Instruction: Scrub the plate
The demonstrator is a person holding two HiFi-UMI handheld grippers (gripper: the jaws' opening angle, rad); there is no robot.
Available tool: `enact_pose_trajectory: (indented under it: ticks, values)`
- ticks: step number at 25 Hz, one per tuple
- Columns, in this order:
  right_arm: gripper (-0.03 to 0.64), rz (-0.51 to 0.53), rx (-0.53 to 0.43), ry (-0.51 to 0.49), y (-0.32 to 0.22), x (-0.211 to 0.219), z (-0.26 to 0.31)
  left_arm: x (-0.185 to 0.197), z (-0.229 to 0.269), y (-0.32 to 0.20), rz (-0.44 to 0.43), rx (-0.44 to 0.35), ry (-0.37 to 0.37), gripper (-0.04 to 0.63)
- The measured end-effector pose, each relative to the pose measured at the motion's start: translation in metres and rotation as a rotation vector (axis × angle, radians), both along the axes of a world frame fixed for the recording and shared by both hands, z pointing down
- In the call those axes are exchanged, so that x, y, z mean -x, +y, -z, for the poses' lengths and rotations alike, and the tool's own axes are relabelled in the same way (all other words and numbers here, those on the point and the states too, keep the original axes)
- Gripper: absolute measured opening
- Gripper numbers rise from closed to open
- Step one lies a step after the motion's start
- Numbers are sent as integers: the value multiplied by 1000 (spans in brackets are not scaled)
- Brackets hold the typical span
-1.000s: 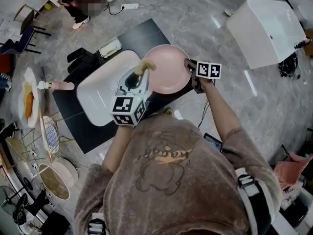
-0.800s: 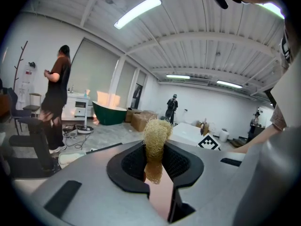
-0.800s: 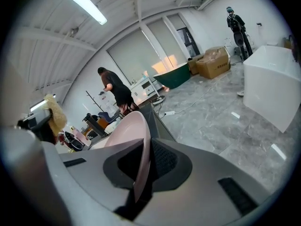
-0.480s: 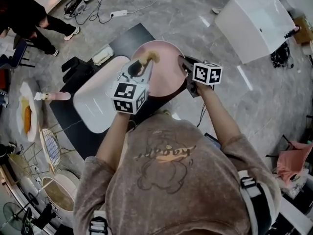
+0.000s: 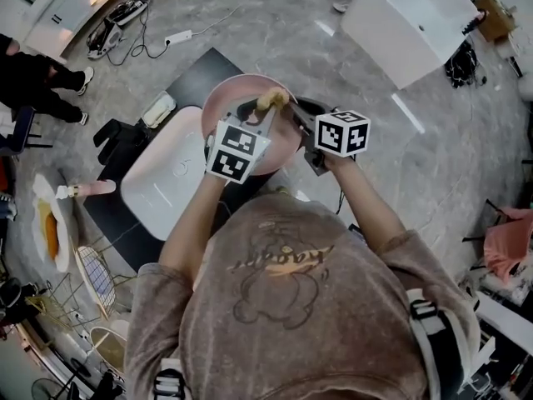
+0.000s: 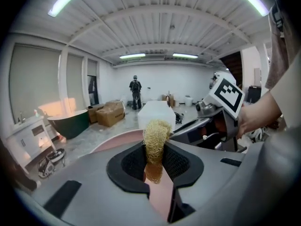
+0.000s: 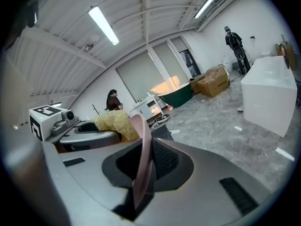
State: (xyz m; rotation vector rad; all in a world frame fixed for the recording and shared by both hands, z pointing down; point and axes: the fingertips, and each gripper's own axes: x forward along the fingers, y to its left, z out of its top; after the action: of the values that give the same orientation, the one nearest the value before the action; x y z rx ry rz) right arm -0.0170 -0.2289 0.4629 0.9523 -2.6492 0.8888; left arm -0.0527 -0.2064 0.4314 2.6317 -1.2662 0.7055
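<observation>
A pink plate (image 5: pixel 231 98) is held up over the white basin, its rim (image 7: pixel 142 149) standing edge-on between the jaws of my right gripper (image 5: pixel 300 115). Those jaws are opening slightly, but the pads still press on the rim. My left gripper (image 5: pixel 265 108) is shut on a yellow mesh scrubber (image 5: pixel 273 99), which rests against the plate's face near its far right side. In the left gripper view the scrubber (image 6: pixel 156 135) sticks up between the jaws with the plate (image 6: pixel 117 140) behind it. The scrubber (image 7: pixel 114 123) shows just left of the rim in the right gripper view.
A white basin (image 5: pixel 166 173) lies on a black table (image 5: pixel 125 215) below the plate. A large white box (image 5: pixel 408 19) stands on the floor at the far right. A pink bottle (image 5: pixel 90 189) and a wire rack (image 5: pixel 96 277) are at the left. A person (image 5: pixel 37 90) stands at the upper left.
The plate has shifted left toward the basin with my right gripper. The scrubber has moved from the plate's left edge across its face to the side near the right gripper.
</observation>
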Motion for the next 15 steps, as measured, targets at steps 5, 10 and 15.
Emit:
enact_pose_trajectory:
  ticks: [5, 10, 15]
  values:
    - [43, -8, -34, 57, 10, -10, 1, -20, -6, -6, -39, -9, -78, 75]
    - [40, -17, -29, 88, 14, -18, 2, -33, -8, -13, -44, -20, -112, 75]
    - [37, -46, -31, 102, 10, -26, 6, -42, -6, -20, -29, -36, -110, 75]
